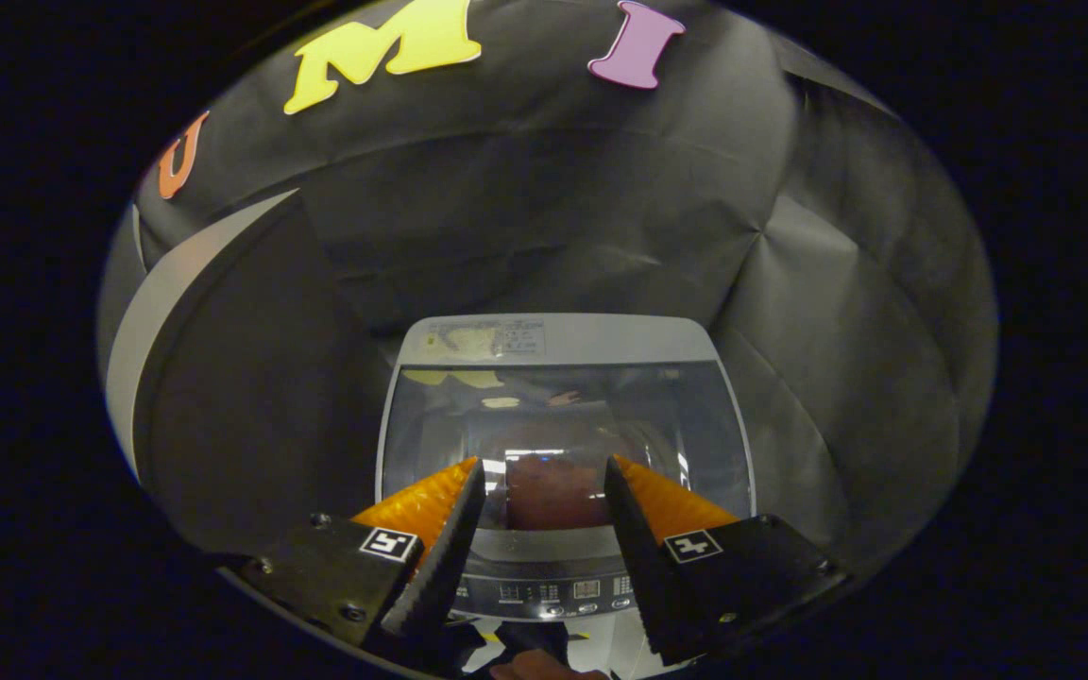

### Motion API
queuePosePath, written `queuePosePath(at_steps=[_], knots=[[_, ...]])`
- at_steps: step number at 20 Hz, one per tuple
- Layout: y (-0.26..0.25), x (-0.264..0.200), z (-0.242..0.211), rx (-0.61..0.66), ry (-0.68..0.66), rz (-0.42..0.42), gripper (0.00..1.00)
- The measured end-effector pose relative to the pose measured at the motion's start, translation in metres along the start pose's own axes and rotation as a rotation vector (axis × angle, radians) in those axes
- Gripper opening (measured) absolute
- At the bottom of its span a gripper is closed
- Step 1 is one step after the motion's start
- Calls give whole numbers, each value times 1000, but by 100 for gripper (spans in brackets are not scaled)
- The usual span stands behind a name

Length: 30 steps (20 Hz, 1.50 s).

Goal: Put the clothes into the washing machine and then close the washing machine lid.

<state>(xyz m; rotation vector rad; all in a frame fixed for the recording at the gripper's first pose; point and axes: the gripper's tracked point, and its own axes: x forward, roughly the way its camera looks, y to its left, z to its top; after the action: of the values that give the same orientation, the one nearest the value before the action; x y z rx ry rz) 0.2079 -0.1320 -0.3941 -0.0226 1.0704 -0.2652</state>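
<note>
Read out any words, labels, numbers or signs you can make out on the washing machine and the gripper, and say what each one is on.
No text here can be read.
Sticker at the back of the washing machine, behind its closed lid: print too small and blurred.
Control panel at the front, between the fingers: markings too small.
Gripper, open, nothing held: a square black-and-white marker on each finger, a pattern, no words.

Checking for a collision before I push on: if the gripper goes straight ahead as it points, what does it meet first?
Probably the washing machine lid, which lies closed ahead of the open gripper; depth is unclear.
</note>
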Motion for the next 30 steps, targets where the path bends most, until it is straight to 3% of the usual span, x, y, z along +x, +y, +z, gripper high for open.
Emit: queuePosePath(at_steps=[7, 14, 21, 30], knots=[[11, -70, -40, 92, -35, -59, 81], [9, -178, -22, 140, -259, -114, 81], [13, -295, 13, 89, -526, 15, 81], [-38, -459, -25, -54, -869, 120, 82]])
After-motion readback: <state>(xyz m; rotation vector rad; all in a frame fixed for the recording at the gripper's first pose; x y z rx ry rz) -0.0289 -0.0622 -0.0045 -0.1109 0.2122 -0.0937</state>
